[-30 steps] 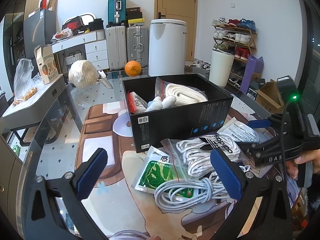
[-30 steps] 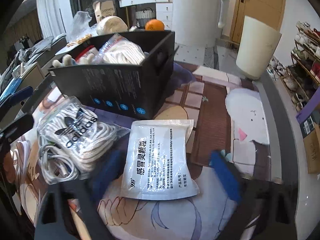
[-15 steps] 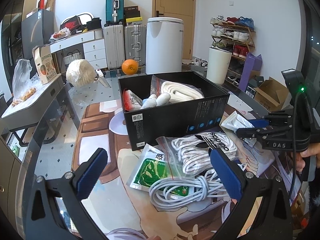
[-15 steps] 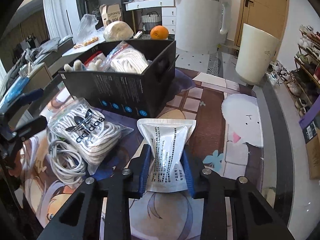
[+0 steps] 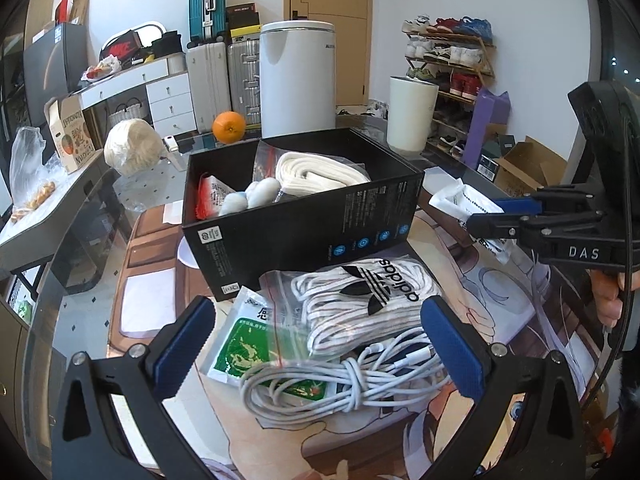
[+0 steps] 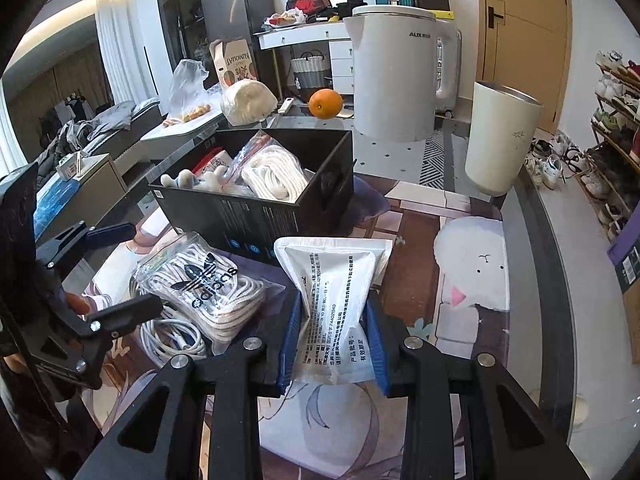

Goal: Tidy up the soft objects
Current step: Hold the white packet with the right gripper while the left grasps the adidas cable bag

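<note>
My right gripper (image 6: 332, 344) is shut on a white medicine pouch (image 6: 334, 300) and holds it above the mat, right of the open black box (image 6: 256, 216). The pouch also shows in the left wrist view (image 5: 466, 208), beside the box (image 5: 304, 232). The box holds a bag of white rope (image 5: 320, 174), a small plush toy (image 5: 250, 196) and a red-and-white packet. My left gripper (image 5: 316, 344) is open above a bagged adidas rope (image 5: 360, 300), a white cable coil (image 5: 344, 376) and a green pouch (image 5: 244, 344).
Behind the box stand an orange (image 5: 229, 127), a white kettle (image 6: 394, 72), a cream tumbler (image 6: 500, 140) and a wrapped white bundle (image 5: 130, 152). The table's glass edge runs along the left and right. A shoe rack (image 5: 452, 60) stands at the far right.
My right gripper closed on the white pouch and lifted it off the mat toward the box. My left gripper stayed open and drew slightly closer to the ropes.
</note>
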`<move>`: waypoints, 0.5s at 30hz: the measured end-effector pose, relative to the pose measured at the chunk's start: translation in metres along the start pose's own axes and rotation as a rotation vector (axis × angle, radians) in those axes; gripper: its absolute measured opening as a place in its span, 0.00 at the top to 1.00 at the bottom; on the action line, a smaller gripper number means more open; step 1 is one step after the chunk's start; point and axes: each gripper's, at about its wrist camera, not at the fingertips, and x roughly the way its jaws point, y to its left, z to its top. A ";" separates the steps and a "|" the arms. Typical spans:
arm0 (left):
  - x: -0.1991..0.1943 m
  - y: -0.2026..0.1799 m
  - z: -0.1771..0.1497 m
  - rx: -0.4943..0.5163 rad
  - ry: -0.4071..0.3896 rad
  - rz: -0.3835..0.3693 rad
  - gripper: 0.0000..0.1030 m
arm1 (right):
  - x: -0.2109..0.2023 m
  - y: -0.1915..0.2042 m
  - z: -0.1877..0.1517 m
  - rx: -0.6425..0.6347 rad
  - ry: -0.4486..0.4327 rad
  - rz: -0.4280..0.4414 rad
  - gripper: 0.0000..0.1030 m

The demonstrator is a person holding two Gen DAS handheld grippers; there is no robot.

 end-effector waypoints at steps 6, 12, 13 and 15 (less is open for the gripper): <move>0.007 -0.009 0.008 0.008 0.039 -0.022 0.00 | -0.003 -0.001 0.000 0.005 -0.011 0.004 0.70; 0.025 -0.024 0.013 0.025 0.106 -0.039 0.00 | -0.004 -0.004 0.001 0.012 -0.015 0.005 0.70; 0.028 -0.026 0.014 0.024 0.112 -0.041 0.00 | -0.004 -0.004 0.001 0.013 -0.014 0.005 0.70; 0.034 -0.028 0.016 0.016 0.136 -0.041 0.00 | -0.004 -0.005 0.001 0.015 -0.011 0.005 0.70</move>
